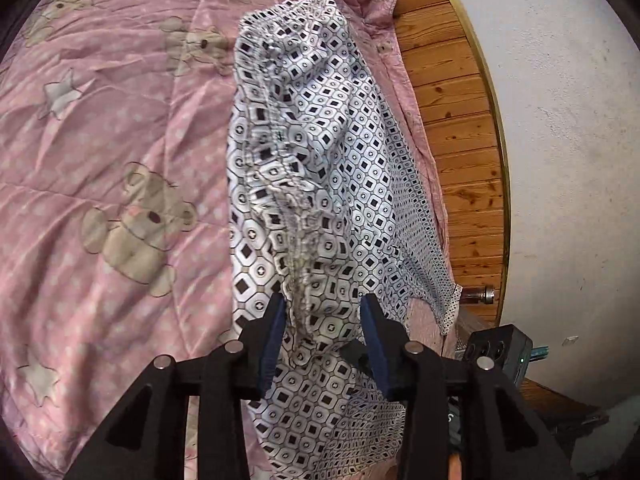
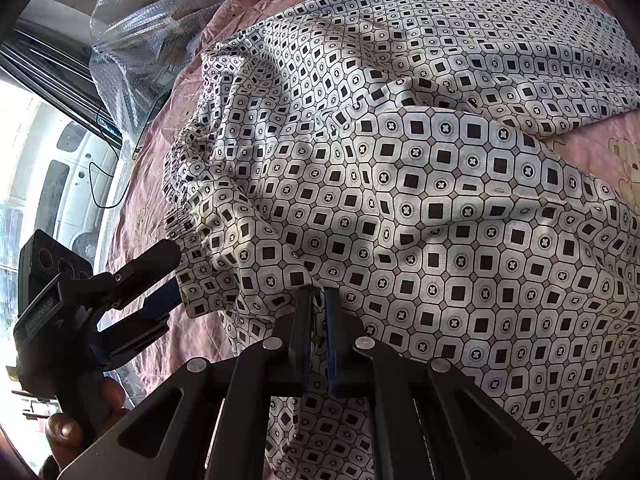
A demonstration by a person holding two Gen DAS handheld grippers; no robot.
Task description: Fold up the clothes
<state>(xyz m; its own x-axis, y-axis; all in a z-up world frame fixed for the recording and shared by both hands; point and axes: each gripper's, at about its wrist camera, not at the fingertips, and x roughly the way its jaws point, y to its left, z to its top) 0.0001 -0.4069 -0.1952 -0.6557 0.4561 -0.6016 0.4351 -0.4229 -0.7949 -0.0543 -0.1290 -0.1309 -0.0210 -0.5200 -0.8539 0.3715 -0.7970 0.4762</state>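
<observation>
Where it bunches along its gathered, elasticated edge, the patterned garment (image 1: pixel 320 152) shows a puckered, stitched band with a few loose threads; the rest of it is smooth, slightly glossy woven cloth printed with white octagons, dark squares and small ringed dots. It lies on the pink quilt (image 1: pixel 112 152), draped in soft ridges and hollows, with part of it lifted off the quilt near both claws and a hemmed corner trailing toward the wooden panelling (image 1: pixel 456 152) beside the bed.

The left claw (image 1: pixel 322 304) stands partly open, its two blue-padded black fingers set apart on either side of the gathered band, with cloth running between them; the pads do not look pressed together on it. In the right wrist view the same claw (image 2: pixel 176 268) reaches the garment's edge from the side, with a hand (image 2: pixel 84 412) gripping its handle.

The right claw (image 2: pixel 318 296) is pinched nearly closed, its narrow fingers gripping a fold of the garment that hangs over their tips.

The quilt is thin, creased and quilted, printed with beige bears and pale stars. Beyond the garment, a crumpled sheet of clear bubble wrap (image 2: pixel 136 32) sits at the quilt's far edge.
</observation>
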